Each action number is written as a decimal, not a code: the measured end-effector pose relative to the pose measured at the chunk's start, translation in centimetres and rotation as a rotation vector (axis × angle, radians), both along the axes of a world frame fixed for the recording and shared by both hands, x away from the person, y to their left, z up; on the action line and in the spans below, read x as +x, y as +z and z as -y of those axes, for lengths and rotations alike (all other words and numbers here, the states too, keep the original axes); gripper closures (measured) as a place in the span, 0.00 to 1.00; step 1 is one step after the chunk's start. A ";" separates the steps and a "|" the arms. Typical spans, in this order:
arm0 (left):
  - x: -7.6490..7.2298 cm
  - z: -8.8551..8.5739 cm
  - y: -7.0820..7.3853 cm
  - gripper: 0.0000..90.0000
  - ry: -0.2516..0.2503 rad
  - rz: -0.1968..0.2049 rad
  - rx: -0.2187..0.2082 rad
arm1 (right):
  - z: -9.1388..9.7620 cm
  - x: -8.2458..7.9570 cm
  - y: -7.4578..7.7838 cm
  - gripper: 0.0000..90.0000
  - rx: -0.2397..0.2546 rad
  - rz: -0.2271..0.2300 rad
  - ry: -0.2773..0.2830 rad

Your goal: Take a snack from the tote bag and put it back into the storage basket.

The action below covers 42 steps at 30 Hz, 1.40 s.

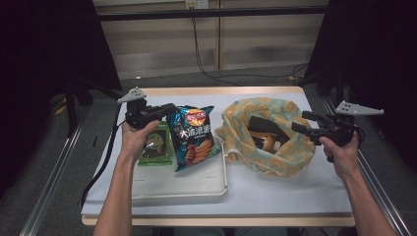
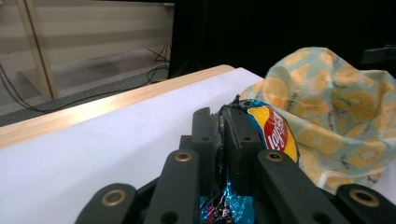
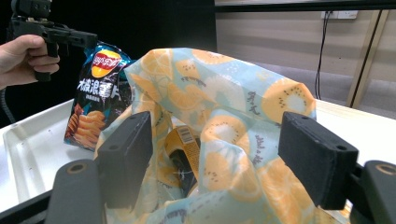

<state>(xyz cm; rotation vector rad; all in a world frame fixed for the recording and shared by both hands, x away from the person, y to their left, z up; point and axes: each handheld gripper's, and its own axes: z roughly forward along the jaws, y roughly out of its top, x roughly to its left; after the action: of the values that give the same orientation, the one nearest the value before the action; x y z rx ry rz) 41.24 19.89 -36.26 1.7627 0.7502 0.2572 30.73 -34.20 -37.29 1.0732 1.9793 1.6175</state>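
Observation:
A dark blue chips bag (image 1: pixel 193 137) stands upright over the right end of the white tray (image 1: pixel 187 187). My left gripper (image 1: pixel 169 109) is shut on its top left corner. In the left gripper view the black jaws (image 2: pixel 223 116) pinch the crimped top of the chips bag (image 2: pixel 275 133). A cloth bag printed with orange slices (image 1: pixel 285 152) sits open on the table right of the tray, with a brown and yellow packet (image 1: pixel 268 137) inside. My right gripper (image 1: pixel 301 121) is at its right rim, jaws wide apart. In the right gripper view the cloth bag (image 3: pixel 224 102) lies just beyond the pads (image 3: pixel 126 154).
A green packet (image 1: pixel 156 147) lies flat in the tray under my left hand. The white table (image 1: pixel 275 191) has a wooden far edge. Metal rails run along both sides, and cables trail on the floor behind.

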 end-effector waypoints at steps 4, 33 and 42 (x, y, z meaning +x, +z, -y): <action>0.5 0.0 -0.5 0.85 0.019 -0.017 0.000 | 0.0 0.0 -0.1 0.28 -0.003 0.001 0.003; -0.4 -1.0 0.0 0.45 0.092 0.004 0.027 | -0.4 0.1 -0.4 0.28 -0.015 -0.013 0.013; -2.8 -1.3 -0.5 0.86 0.009 0.012 0.047 | -0.5 0.0 -0.2 0.28 -0.010 -0.006 0.013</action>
<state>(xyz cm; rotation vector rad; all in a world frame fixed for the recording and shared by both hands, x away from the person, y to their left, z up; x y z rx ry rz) 38.40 21.14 -36.76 1.8014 0.7483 0.2934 30.69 -33.74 -37.46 1.0642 2.0003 1.6108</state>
